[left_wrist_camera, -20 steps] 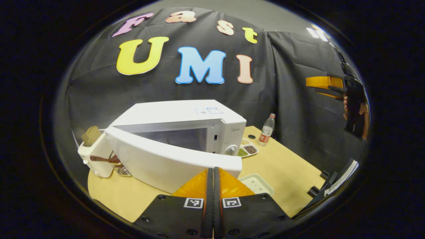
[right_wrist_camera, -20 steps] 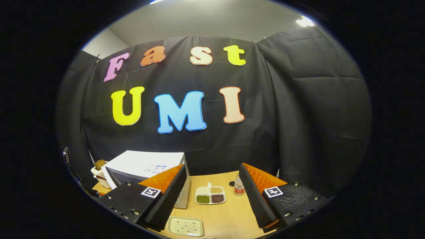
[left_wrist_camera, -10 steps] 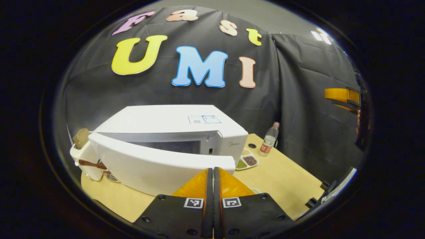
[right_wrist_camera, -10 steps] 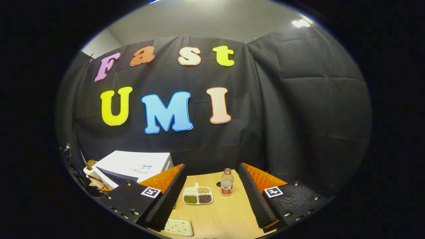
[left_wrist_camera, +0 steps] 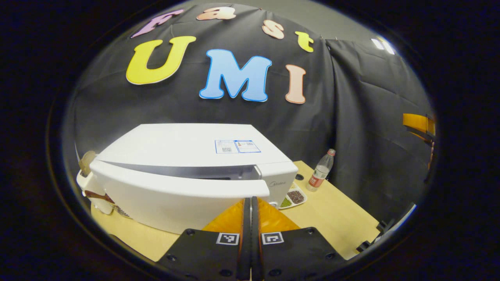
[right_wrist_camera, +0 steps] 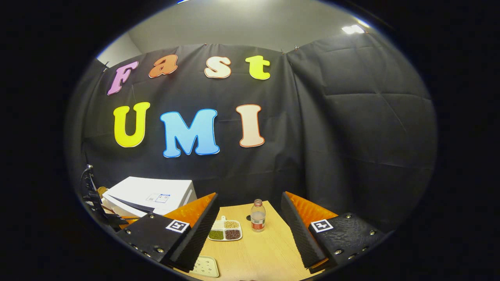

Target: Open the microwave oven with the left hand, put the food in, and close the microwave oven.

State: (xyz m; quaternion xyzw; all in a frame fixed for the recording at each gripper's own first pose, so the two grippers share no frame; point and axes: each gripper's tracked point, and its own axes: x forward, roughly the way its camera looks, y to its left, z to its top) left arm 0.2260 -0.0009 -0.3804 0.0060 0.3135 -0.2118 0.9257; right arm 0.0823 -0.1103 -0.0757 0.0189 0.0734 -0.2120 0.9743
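Two fingers of the left gripper [left_wrist_camera: 250, 203] sit pressed flat together at the bottom of the left gripper view, with nothing between them. Their tips are right at the free end of the microwave door [left_wrist_camera: 175, 195], near its lower right corner; I cannot tell if they touch it. The microwave [left_wrist_camera: 187, 144] is a big white box on the table [left_wrist_camera: 332, 210]. Its long side runs left to right, and its front faces the camera. The door is hinged on the left and stands a little bit open, so a thin dark gap shows along its top. A sticker [left_wrist_camera: 236, 146] lies on the flat roof. Just right of the microwave is a small tray of beans [left_wrist_camera: 293, 196], and a clear bottle [left_wrist_camera: 321, 170] stands upright beyond it. A white toaster [left_wrist_camera: 90, 183] peeks out behind the door on the left. Far off at the right edge is a piece of the right gripper [left_wrist_camera: 420, 125].

In the right gripper view, the right gripper [right_wrist_camera: 249, 207] has its fingers spread wide apart and holds nothing. It hangs up above the table [right_wrist_camera: 258, 253]. Between the fingers you can see the tray of beans [right_wrist_camera: 225, 231] and the bottle [right_wrist_camera: 257, 215], standing side by side. The microwave [right_wrist_camera: 152, 193] is low on the left, partly behind the left finger. A pale dish [right_wrist_camera: 205, 267] lies flat on the table at the bottom.
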